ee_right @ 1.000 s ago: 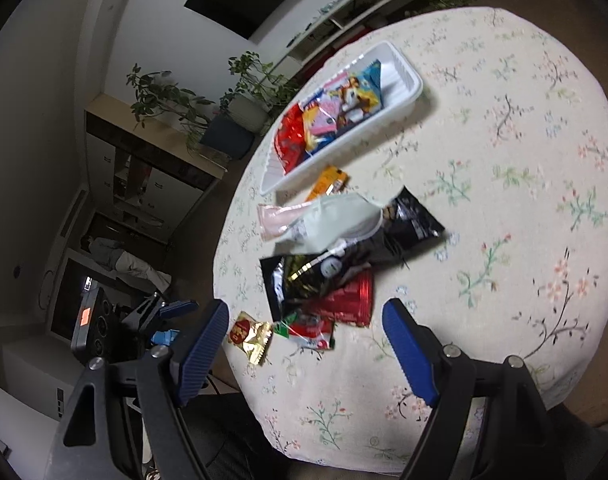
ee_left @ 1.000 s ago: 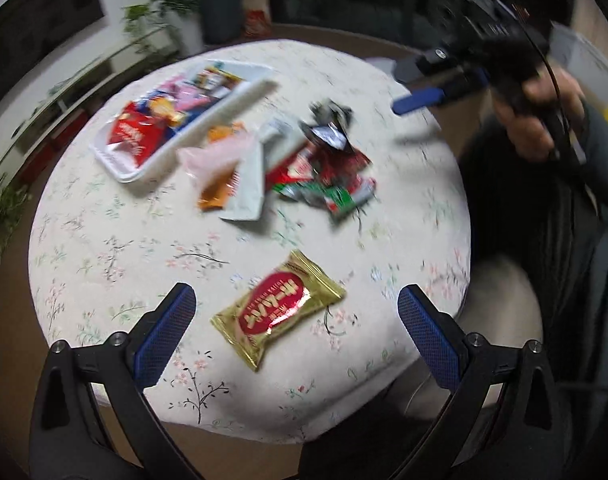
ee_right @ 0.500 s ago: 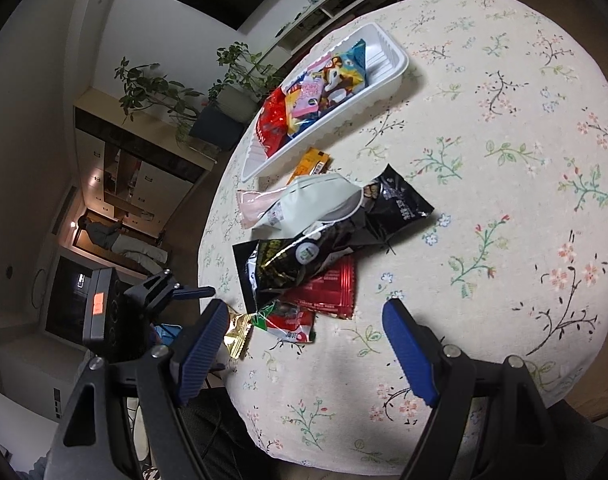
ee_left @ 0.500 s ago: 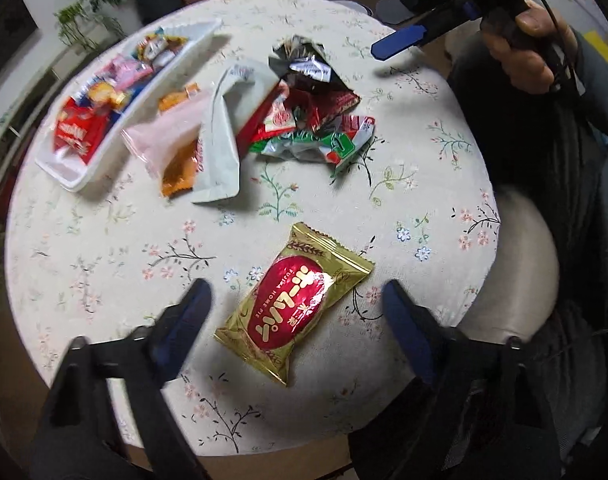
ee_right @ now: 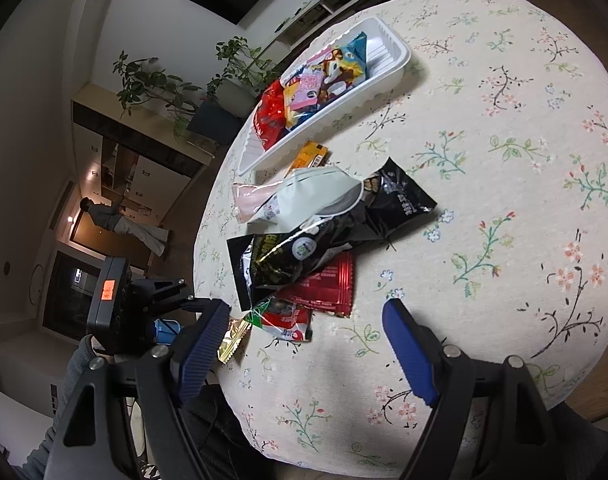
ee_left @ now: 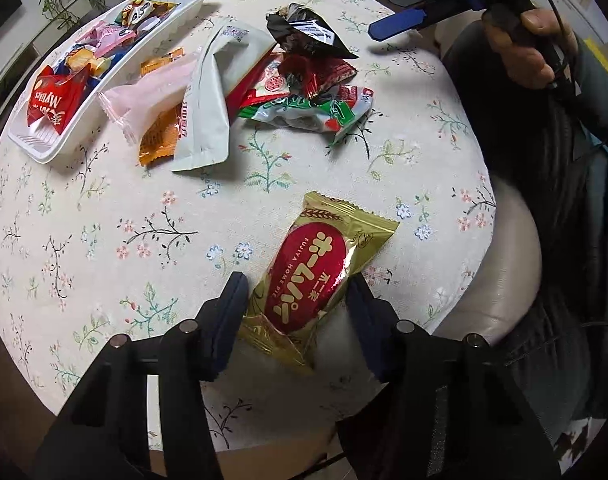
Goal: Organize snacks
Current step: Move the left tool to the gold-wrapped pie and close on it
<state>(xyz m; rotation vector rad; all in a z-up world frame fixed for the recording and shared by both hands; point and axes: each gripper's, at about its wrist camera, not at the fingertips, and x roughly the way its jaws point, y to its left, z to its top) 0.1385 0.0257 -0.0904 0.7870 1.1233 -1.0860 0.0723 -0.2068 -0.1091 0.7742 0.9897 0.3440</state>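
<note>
1. Gold foil packet [ee_left: 320, 276] with a glossy red oval label lies flat near the front edge of the round desk [ee_left: 103, 248], crimped at both ends.
2. Left claw [ee_left: 297, 312] points steeply down over it, its ribbed dark blue pads on either side of the packet's near half; the jaws are closing, and the pads sit at the foil's edges without clearly pressing it.
3. Cloth on the desk is pale, woven, printed with small flower sprigs.
4. Further back lies a loose heap of wrappers [ee_left: 304, 76]: a crumpled green and red bag, a flat red one, a creased black foil bag, a stiff white pouch, a soft pink sachet and an orange packet.
5. White plastic tray [ee_left: 43, 144], long with a scalloped rim, sits at the far left, holding small bright sweets.
6. Right claw [ee_right: 304, 344] hovers above the desk's edge, jaws spread wide with nothing between its blue pads; a hand [ee_left: 524, 52] grips its handle.
</note>
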